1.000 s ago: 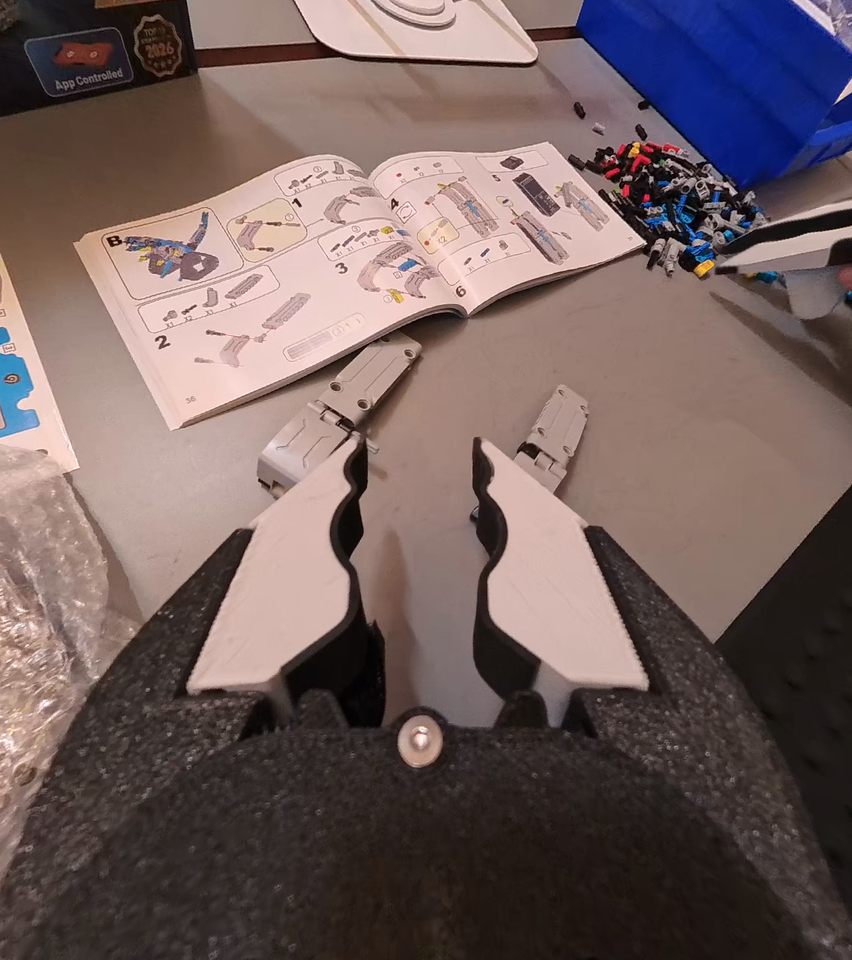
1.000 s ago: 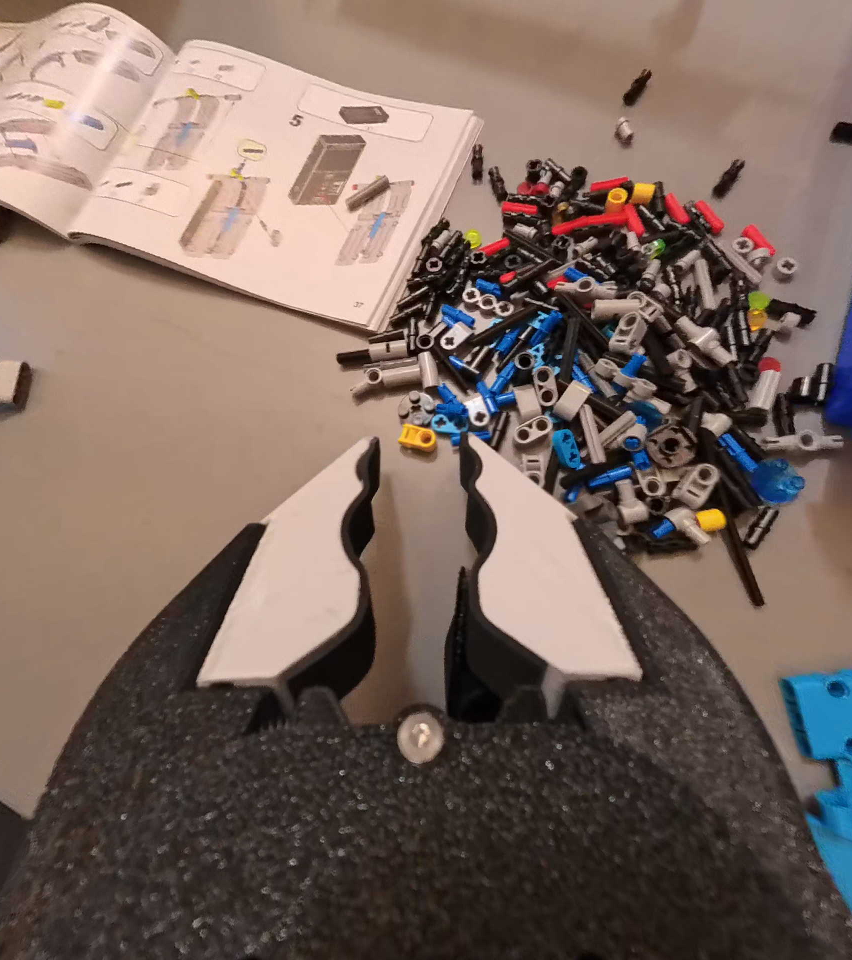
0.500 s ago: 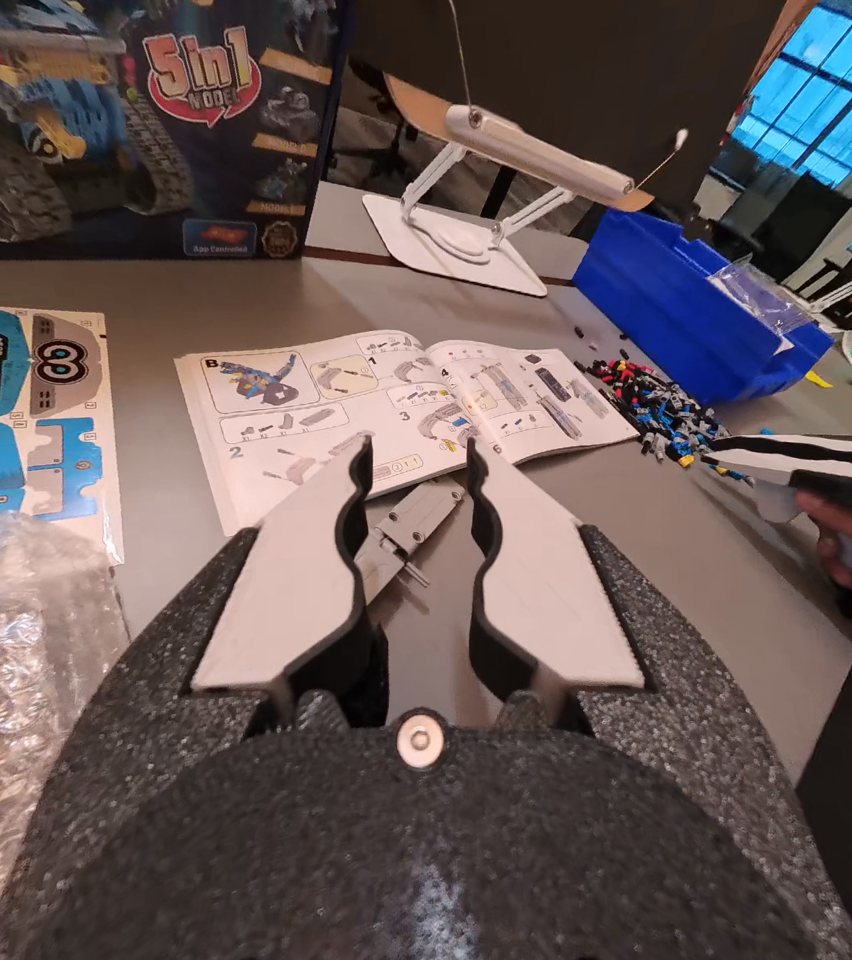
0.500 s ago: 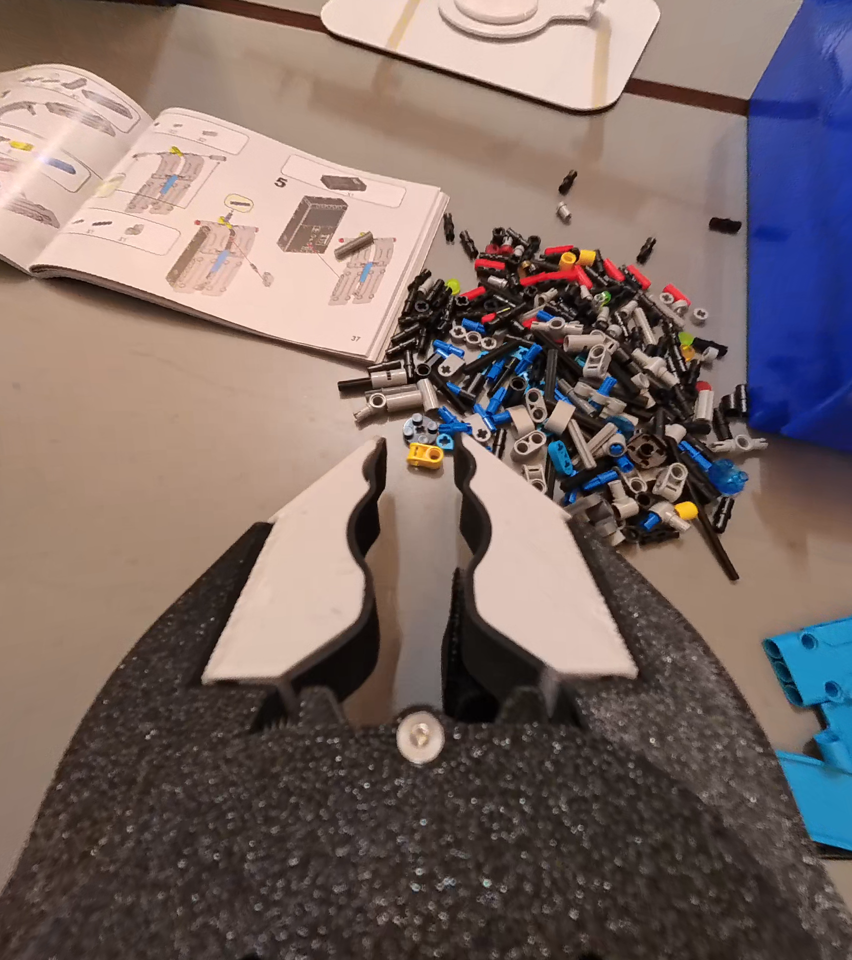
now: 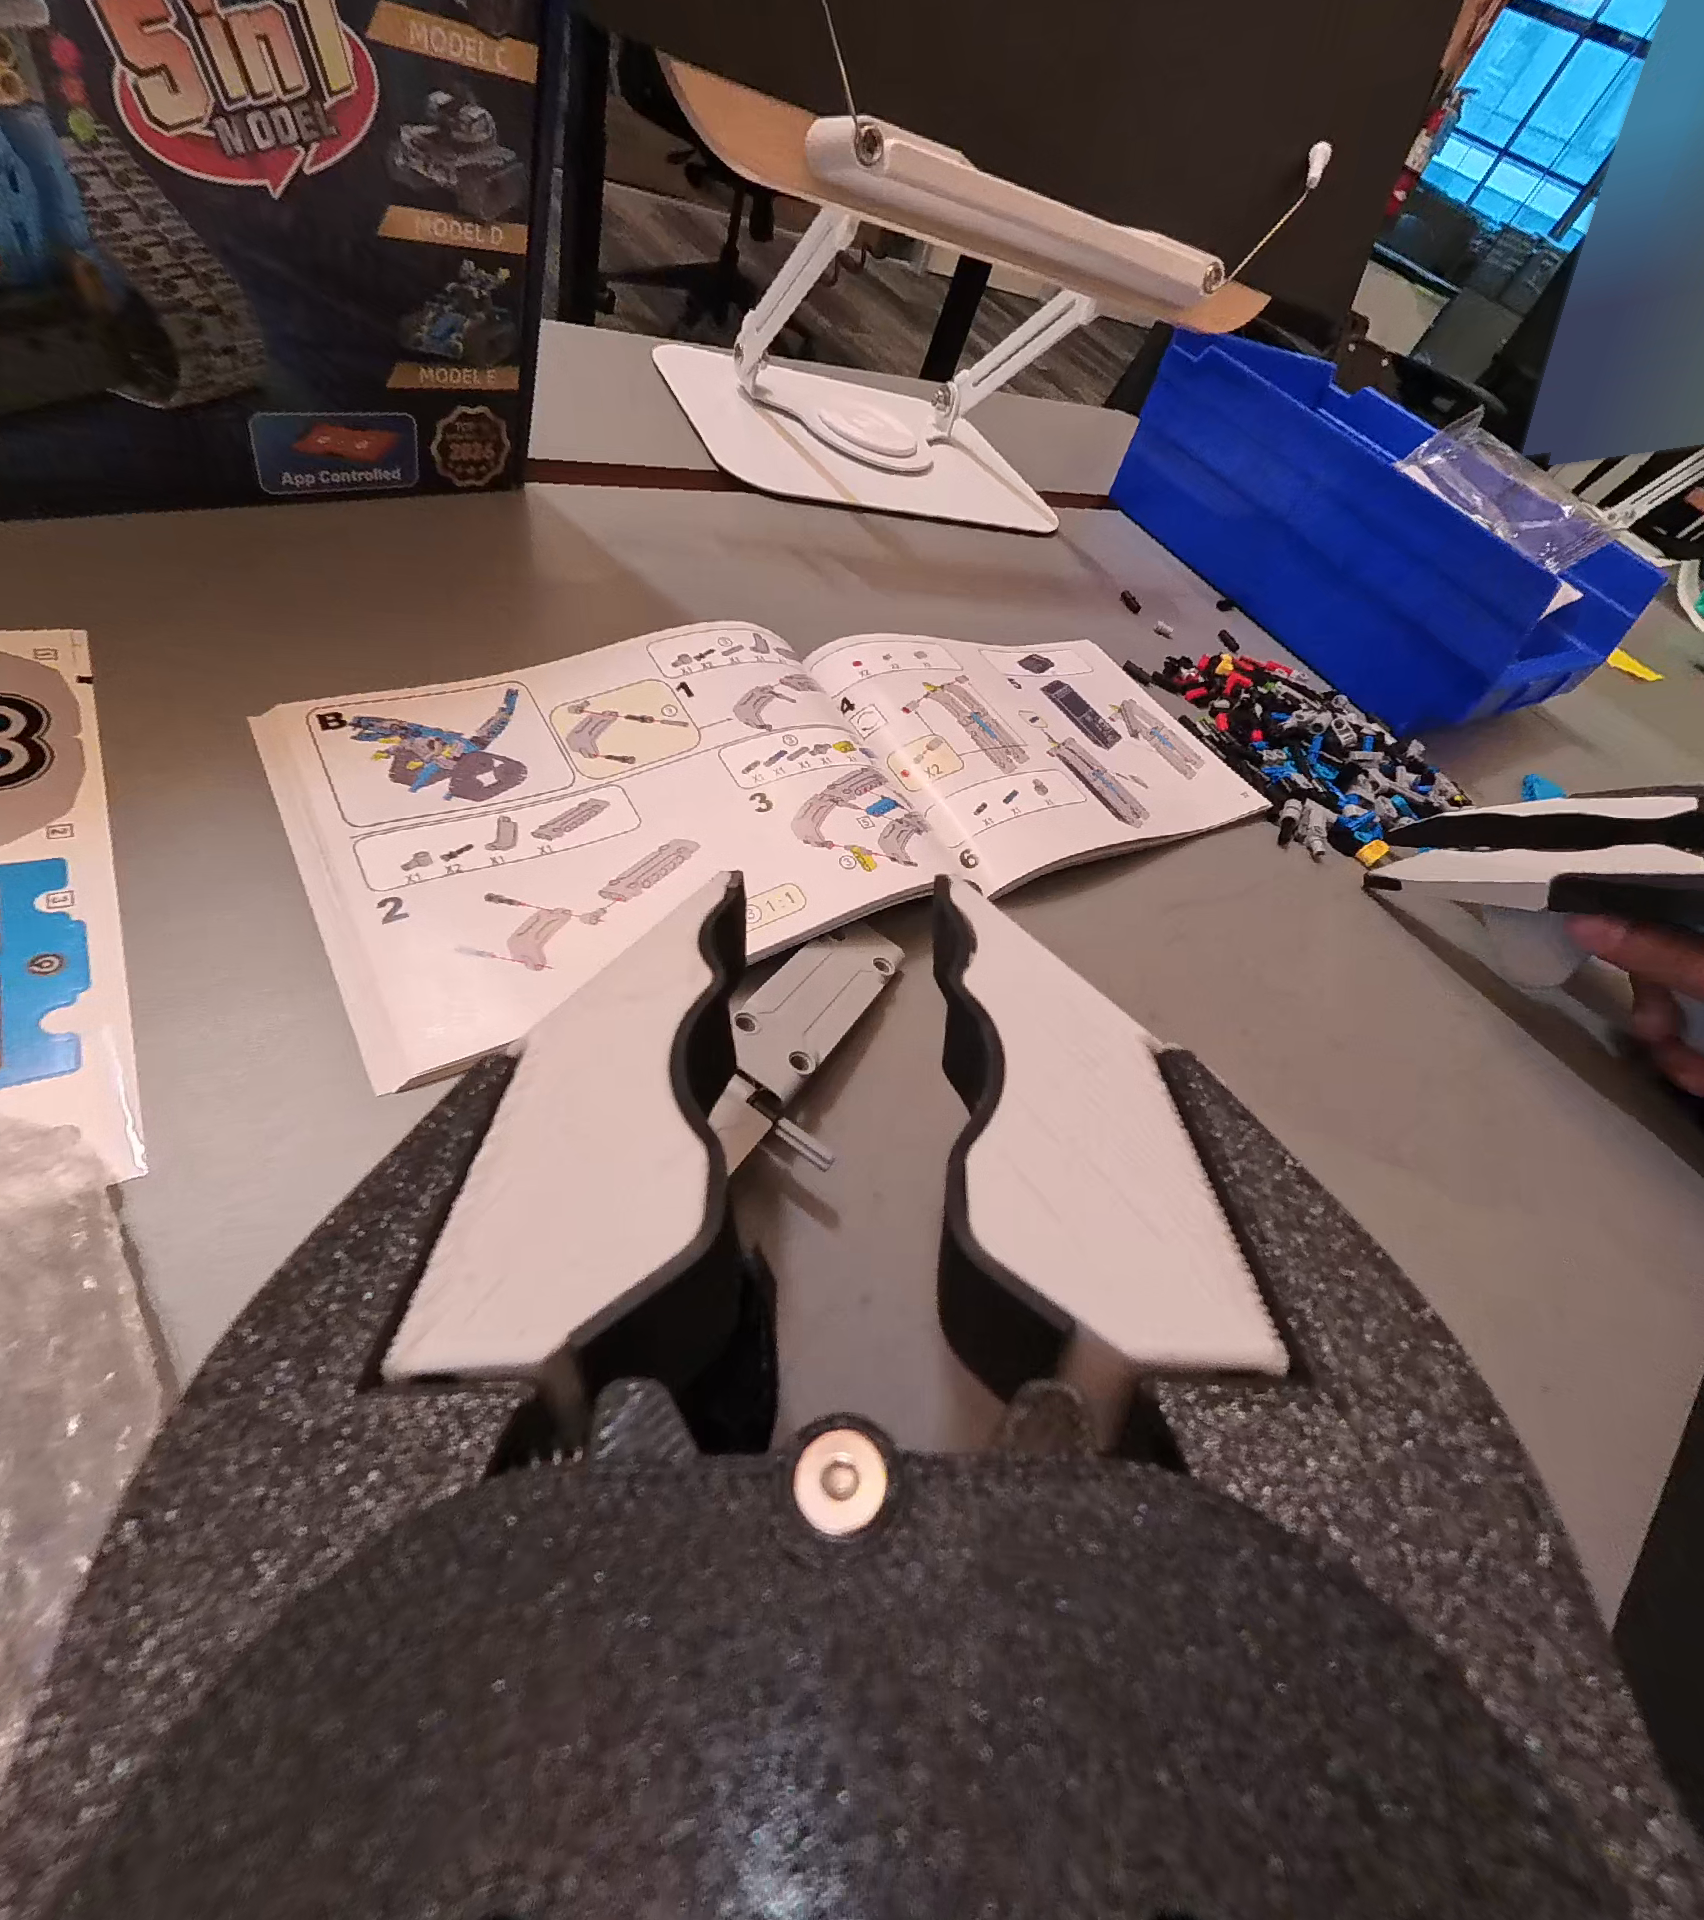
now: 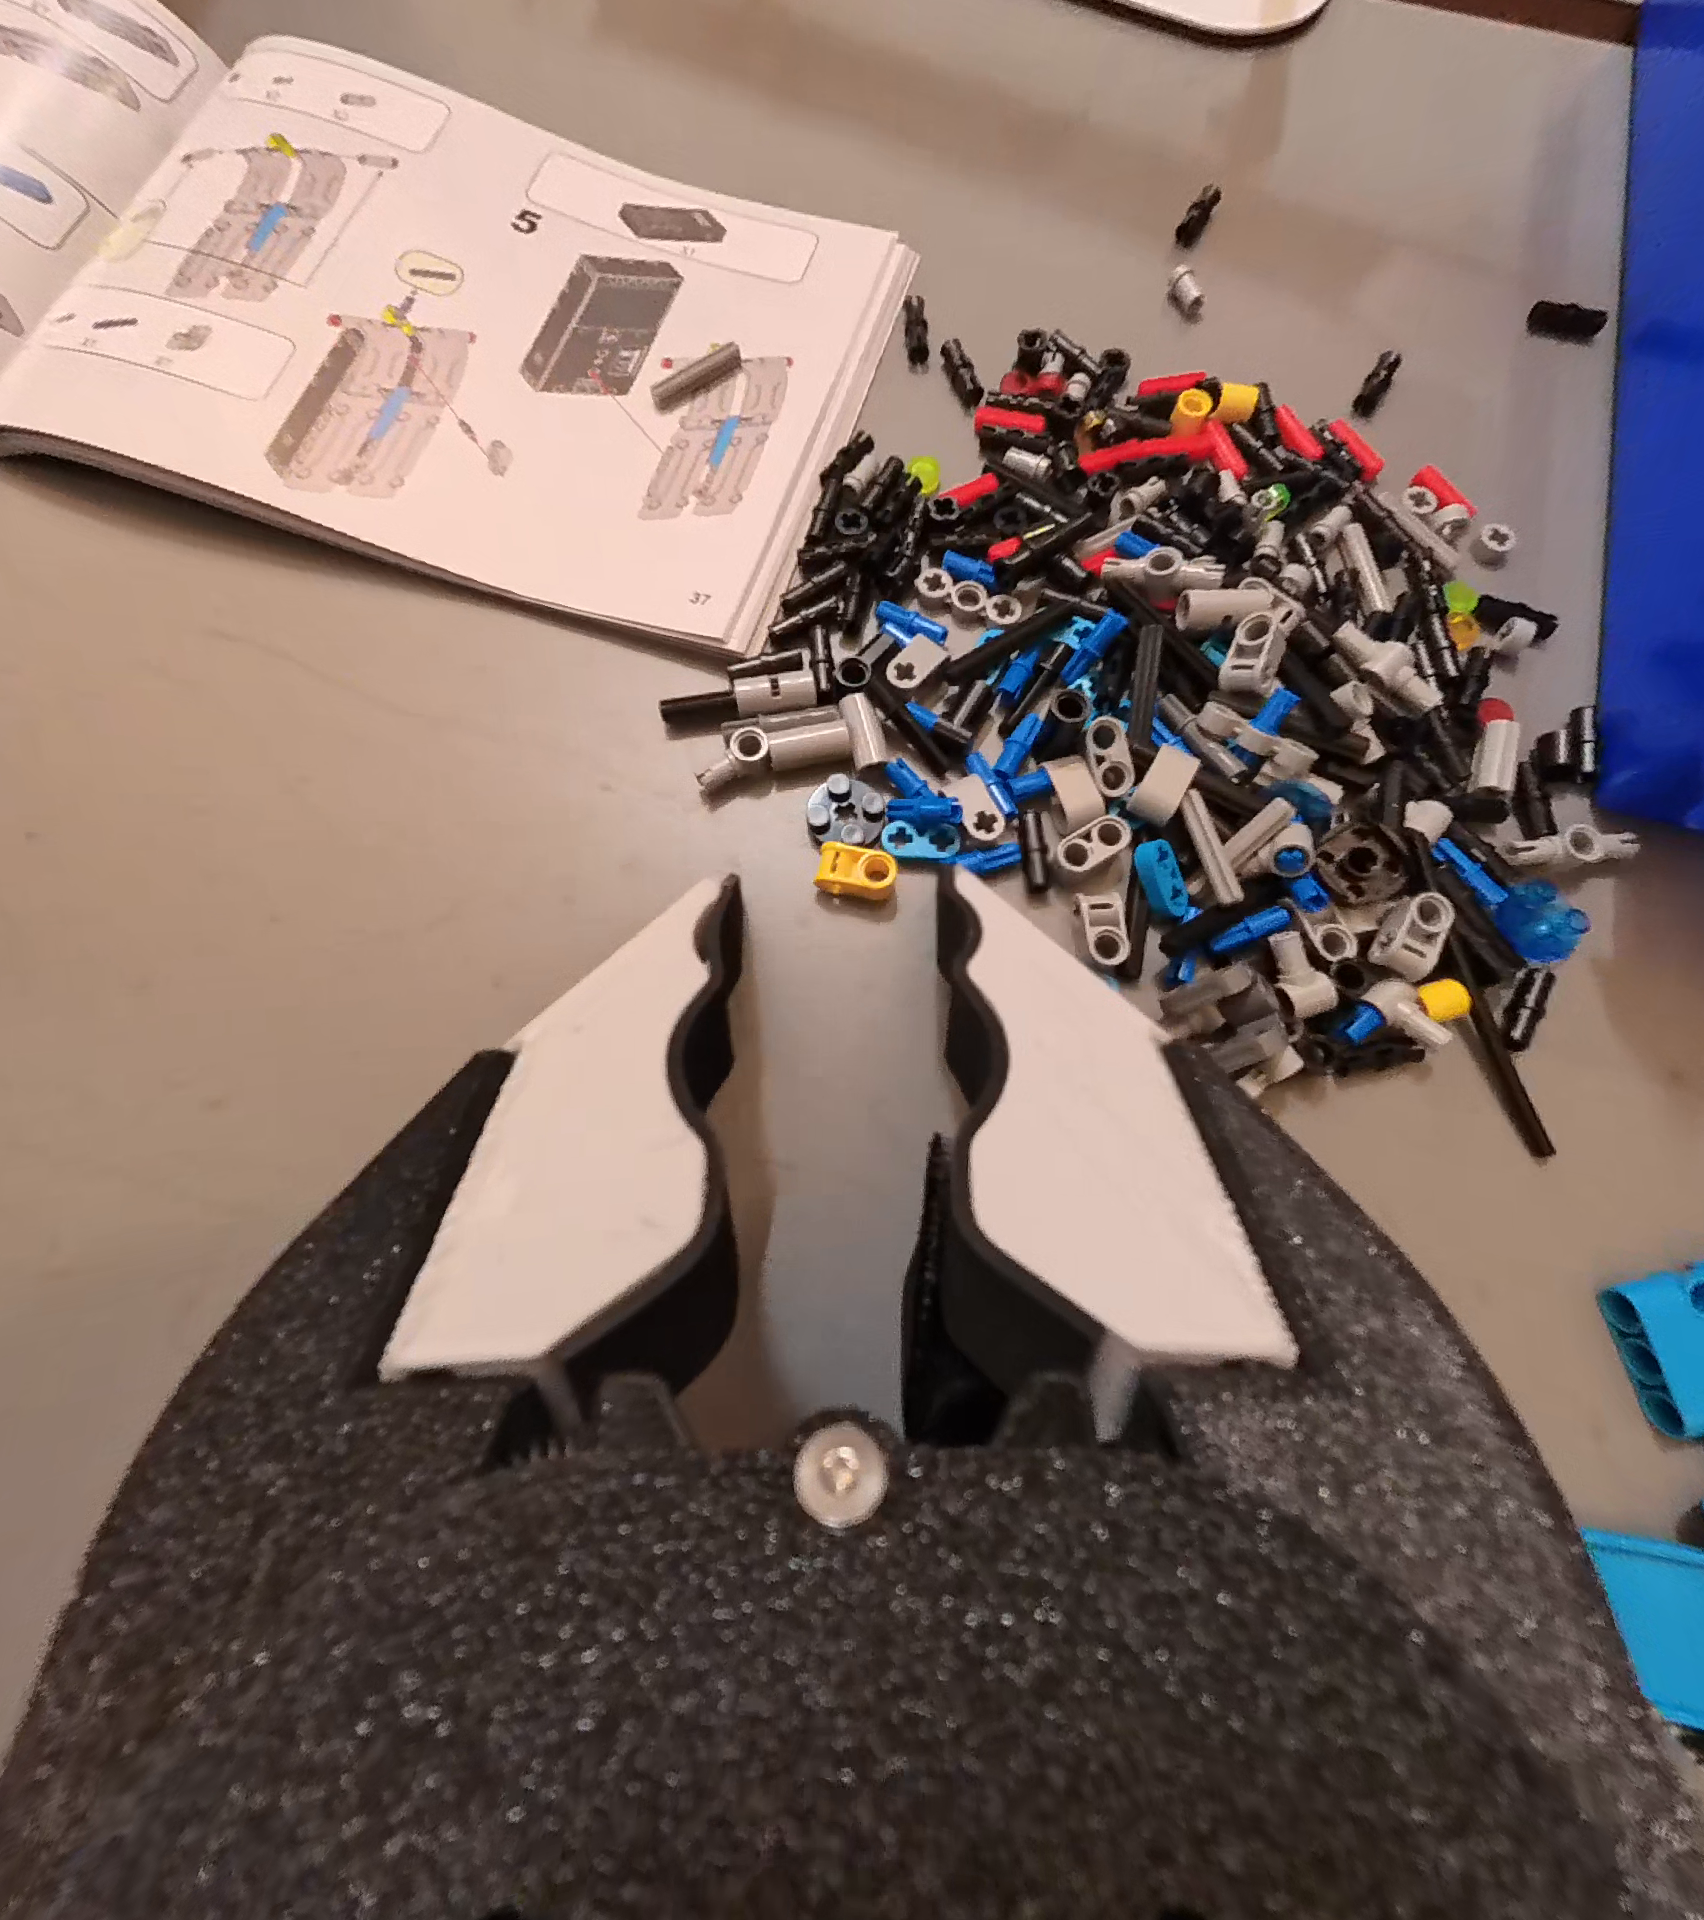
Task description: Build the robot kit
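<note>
Grey building-toy piece [image 5: 806, 1023] is seen lying on the grey table [image 5: 1243, 1039], between the spread fingers of the left gripper [image 5: 835, 896], just below the open instruction booklet [image 5: 723, 790]; nothing is gripped. The right gripper [image 6: 837, 891] is held with fingers apart and empty, near a yellow connector [image 6: 855, 869] at the edge of a pile of small parts [image 6: 1191, 675]. A blue bin [image 5: 1347, 561] is seen beyond the pile.

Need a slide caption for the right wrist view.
Open right gripper poised over a yellow connector at the edge of a mixed parts pile.
</note>
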Demonstrator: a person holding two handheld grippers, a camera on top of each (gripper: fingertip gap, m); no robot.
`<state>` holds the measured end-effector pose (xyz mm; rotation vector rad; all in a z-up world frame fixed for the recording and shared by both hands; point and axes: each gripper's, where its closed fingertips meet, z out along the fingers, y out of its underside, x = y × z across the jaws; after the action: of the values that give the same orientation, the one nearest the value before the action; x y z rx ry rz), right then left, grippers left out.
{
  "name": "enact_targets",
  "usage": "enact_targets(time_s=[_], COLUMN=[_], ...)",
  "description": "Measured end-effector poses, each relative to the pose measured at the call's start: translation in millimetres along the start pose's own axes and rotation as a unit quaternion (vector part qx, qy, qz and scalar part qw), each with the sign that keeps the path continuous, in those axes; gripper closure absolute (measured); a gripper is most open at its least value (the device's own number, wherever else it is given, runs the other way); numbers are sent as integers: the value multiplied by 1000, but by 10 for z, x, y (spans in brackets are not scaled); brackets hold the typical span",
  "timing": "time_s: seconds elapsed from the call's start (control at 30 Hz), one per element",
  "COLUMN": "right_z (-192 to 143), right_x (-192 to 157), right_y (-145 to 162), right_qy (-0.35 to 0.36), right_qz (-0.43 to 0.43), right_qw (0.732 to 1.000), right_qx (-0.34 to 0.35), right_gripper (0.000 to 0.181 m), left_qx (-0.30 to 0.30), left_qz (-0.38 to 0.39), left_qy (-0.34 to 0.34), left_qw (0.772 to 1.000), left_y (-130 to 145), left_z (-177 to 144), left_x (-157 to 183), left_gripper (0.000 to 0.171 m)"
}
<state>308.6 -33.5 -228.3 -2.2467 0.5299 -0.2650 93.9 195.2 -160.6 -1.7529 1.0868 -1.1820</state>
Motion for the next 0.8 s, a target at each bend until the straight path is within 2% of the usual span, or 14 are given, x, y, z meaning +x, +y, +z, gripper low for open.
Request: enact_targets(time_s=[0.17,0.27,0.3,0.4,0.47,0.53,0.57,0.67,0.8], right_z=[36,41,31,-93,-354,-753,-878,-1050,-1131], right_x=[25,-10,8,-71,-290,-475,-471,-397,-408], right_y=[-1,-2,-3,-169,-467,-747,-814,-890,-916], right_qy=[2,-14,-9,-53,-159,-299,-338,-385,-399], right_qz=[7,12,11,21,43,97,123,163,163], right_qw=[1000,1000,1000,997,974,915,891,852,840], right_qx=[-4,-4,-3,54,157,254,278,314,329], right_gripper=[150,166,167,166,166,168,168,167,167], left_qx=[7,9,9,9,12,14,15,17,17], left_qz=[0,8,12,23,27,26,24,24,32], left_qy=[-2,4,4,5,5,9,12,15,11], left_qw=[1000,1000,1000,1000,1000,1000,1000,999,999], left_y=[-22,-30,-27,-28,-38,-43,-44,-49,-48], left_z=[-12,-9,-6,-9,-15,-16,-15,-20,-22], left_x=[-2,38,49,77,86,101,110,129,128], left_gripper=[137,137,137,137,137,137,137,137,137])
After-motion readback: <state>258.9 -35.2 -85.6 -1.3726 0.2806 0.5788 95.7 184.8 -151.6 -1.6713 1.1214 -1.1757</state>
